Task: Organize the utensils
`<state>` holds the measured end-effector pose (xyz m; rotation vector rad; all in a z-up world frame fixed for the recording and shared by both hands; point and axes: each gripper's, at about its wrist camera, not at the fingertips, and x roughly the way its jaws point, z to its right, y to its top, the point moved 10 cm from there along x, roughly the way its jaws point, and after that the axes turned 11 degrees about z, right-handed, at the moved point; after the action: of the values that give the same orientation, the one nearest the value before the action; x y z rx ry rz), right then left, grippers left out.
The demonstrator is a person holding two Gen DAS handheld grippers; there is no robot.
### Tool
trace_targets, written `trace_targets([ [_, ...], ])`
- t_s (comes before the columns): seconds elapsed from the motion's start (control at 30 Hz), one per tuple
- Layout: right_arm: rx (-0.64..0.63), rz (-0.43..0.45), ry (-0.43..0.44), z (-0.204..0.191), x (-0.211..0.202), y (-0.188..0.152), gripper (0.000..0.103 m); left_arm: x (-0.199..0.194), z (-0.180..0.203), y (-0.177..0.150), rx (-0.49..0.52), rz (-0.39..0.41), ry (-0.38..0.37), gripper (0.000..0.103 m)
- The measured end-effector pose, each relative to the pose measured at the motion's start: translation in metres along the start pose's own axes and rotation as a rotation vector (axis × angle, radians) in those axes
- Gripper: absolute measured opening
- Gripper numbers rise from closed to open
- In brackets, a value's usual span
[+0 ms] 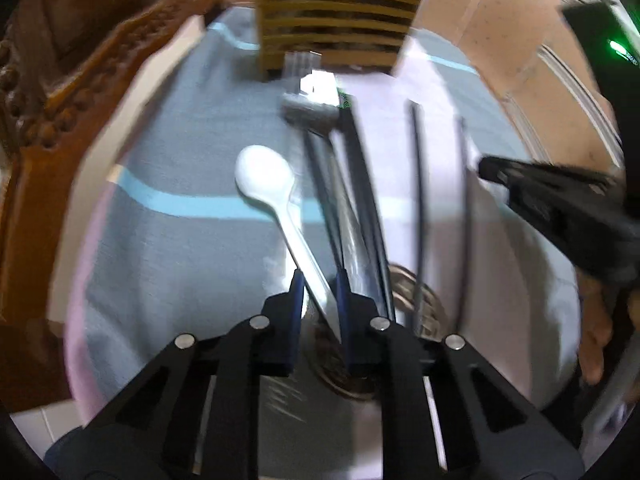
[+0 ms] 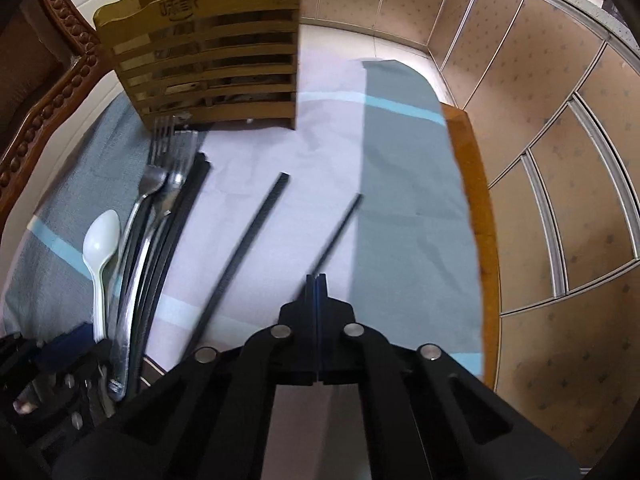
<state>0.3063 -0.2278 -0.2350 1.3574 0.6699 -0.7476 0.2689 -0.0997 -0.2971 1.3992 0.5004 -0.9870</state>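
Note:
My left gripper (image 1: 318, 280) is shut on the handle of a white plastic spoon (image 1: 264, 176), whose bowl points away over the cloth. My right gripper (image 2: 316, 280) is shut on a thin black chopstick (image 2: 340, 228) that sticks out ahead. A second black chopstick (image 2: 248, 236) lies on the cloth to its left. Two metal forks (image 2: 168, 172) and more black chopsticks (image 2: 176, 216) lie beside the spoon (image 2: 100, 240). A slatted wooden utensil holder (image 2: 212, 68) stands at the far end; it also shows in the left wrist view (image 1: 336, 12).
A grey, lilac and blue-striped cloth (image 2: 400, 200) covers the wooden table (image 2: 476, 208). A carved wooden chair back (image 2: 48, 92) stands at the left. A round metal object (image 1: 424, 300) lies under the chopsticks. Panelled wall (image 2: 540, 160) at the right.

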Motion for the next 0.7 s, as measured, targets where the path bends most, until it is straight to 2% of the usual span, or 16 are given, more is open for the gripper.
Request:
trace_targets([
  [0.1, 0.006, -0.018, -0.004, 0.013, -0.001, -0.006, 0.001, -0.008, 0.005, -0.008, 0.008, -0.002, -0.024, 0.017],
  [0.2, 0.045, -0.038, 0.006, 0.022, -0.001, -0.011, 0.001, -0.013, -0.011, 0.002, -0.061, 0.02, -0.021, 0.04],
  [0.3, 0.084, -0.048, 0.016, 0.028, 0.001, -0.011, 0.006, -0.016, -0.035, 0.016, -0.1, 0.038, 0.046, 0.041],
  [0.37, 0.101, -0.043, 0.021, 0.028, 0.001, -0.009, 0.017, -0.014, -0.046, 0.027, -0.112, 0.038, 0.073, 0.041],
  [0.5, 0.102, -0.034, 0.043, 0.023, 0.005, -0.005, 0.018, -0.005, -0.05, 0.035, -0.106, 0.022, 0.094, 0.044],
  [0.6, 0.095, -0.035, 0.054, 0.02, 0.007, -0.004, 0.018, 0.011, -0.041, 0.039, -0.1, -0.012, 0.081, 0.052],
  [0.7, 0.093, -0.025, 0.053, 0.022, 0.01, -0.001, 0.018, 0.029, -0.033, 0.045, -0.076, -0.038, 0.084, 0.055],
])
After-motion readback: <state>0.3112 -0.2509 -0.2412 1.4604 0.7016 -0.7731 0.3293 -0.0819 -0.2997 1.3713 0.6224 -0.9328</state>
